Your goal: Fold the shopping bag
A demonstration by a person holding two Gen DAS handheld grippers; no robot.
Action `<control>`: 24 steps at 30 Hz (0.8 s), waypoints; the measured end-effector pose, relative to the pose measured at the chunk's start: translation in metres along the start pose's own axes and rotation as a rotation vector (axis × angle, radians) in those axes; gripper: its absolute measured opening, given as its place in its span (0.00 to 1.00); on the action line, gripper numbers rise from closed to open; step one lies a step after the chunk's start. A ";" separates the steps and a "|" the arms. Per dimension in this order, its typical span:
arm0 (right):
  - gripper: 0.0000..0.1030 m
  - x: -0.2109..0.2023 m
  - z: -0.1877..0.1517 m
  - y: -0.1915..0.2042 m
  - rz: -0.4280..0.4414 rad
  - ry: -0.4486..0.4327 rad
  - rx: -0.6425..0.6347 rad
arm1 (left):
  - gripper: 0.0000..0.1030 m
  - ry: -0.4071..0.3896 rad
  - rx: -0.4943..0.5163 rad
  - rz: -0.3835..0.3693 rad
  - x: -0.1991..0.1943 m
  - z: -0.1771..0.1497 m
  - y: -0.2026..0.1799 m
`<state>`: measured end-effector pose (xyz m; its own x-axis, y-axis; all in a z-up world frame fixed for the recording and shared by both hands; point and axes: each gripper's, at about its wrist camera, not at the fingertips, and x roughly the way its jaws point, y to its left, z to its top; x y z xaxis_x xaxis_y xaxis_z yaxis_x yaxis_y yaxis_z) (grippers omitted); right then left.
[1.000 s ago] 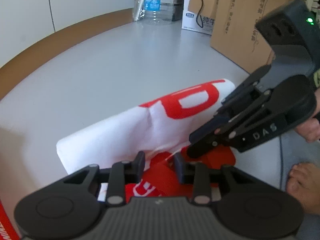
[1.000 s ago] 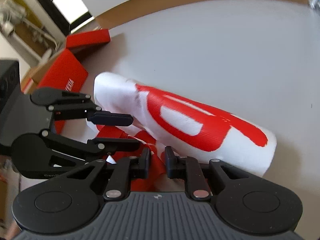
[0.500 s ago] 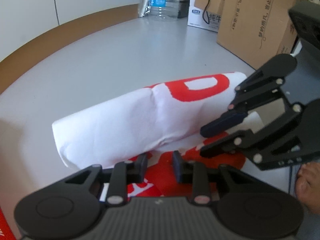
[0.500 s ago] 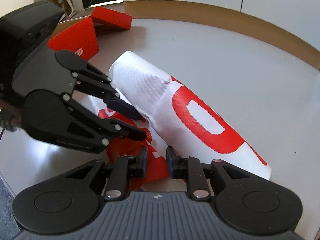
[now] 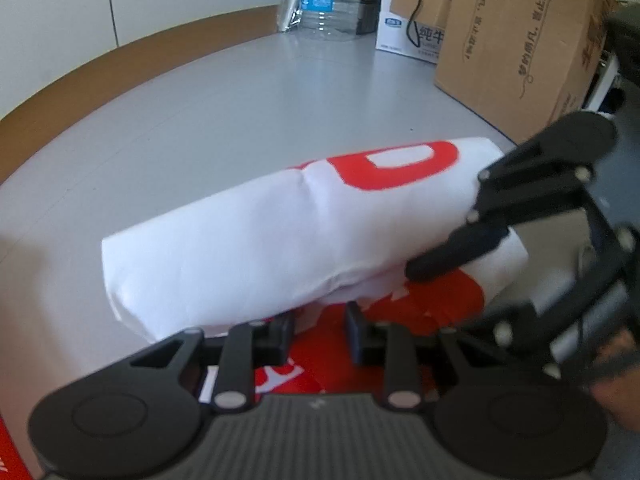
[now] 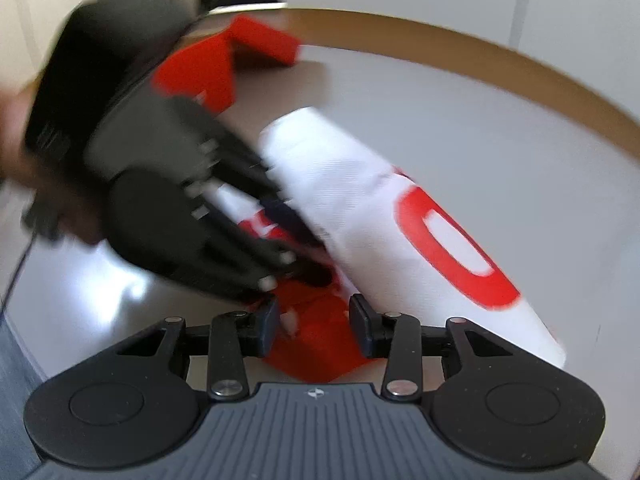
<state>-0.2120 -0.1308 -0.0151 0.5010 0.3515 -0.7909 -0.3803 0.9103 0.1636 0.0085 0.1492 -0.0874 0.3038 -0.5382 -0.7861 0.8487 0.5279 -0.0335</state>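
The shopping bag (image 5: 280,240) is white with big red letters and lies folded over in a thick roll on the grey table (image 5: 240,100). Its red lower layer (image 5: 400,320) sticks out toward me. In the left wrist view my left gripper (image 5: 320,330) stands open over that red layer, pads apart. My right gripper (image 5: 440,292) comes in from the right, its upper finger against the roll's near edge. In the right wrist view the right gripper (image 6: 314,324) has red fabric (image 6: 316,340) between its jaws; they are opening and the pads do not press it. The blurred left gripper (image 6: 308,262) straddles the bag's edge.
Cardboard boxes (image 5: 520,40), a white carton (image 5: 408,36) and a large clear water bottle (image 5: 328,4) stand at the table's far right. Red boxes (image 6: 224,68) lie at the far left. A brown rim (image 6: 520,68) edges the table. A hand (image 6: 16,140) holds the left gripper.
The right gripper has let go of the red fabric, opened its jaws and shifted to the right along the bag. The white fold now lies further over the red layer.
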 end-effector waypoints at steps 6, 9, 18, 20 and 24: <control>0.19 0.001 0.008 -0.023 0.039 -0.021 0.176 | 0.29 -0.002 0.001 0.001 -0.002 0.003 -0.002; 0.15 0.016 0.017 -0.020 -0.007 0.017 0.118 | 0.29 0.000 -0.002 0.000 -0.002 0.006 -0.002; 0.15 0.040 0.013 0.017 -0.045 0.077 -0.136 | 0.29 0.012 0.000 -0.003 -0.002 0.014 -0.004; 0.15 0.039 0.010 0.024 -0.021 0.077 -0.176 | 0.27 0.015 0.004 -0.001 -0.001 0.016 -0.004; 0.15 0.036 0.002 0.040 0.036 0.077 -0.252 | 0.27 0.019 0.007 0.012 -0.001 0.020 -0.007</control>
<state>-0.2075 -0.0817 -0.0361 0.4267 0.3562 -0.8313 -0.5835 0.8107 0.0478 0.0109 0.1327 -0.0743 0.3052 -0.5193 -0.7982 0.8481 0.5295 -0.0202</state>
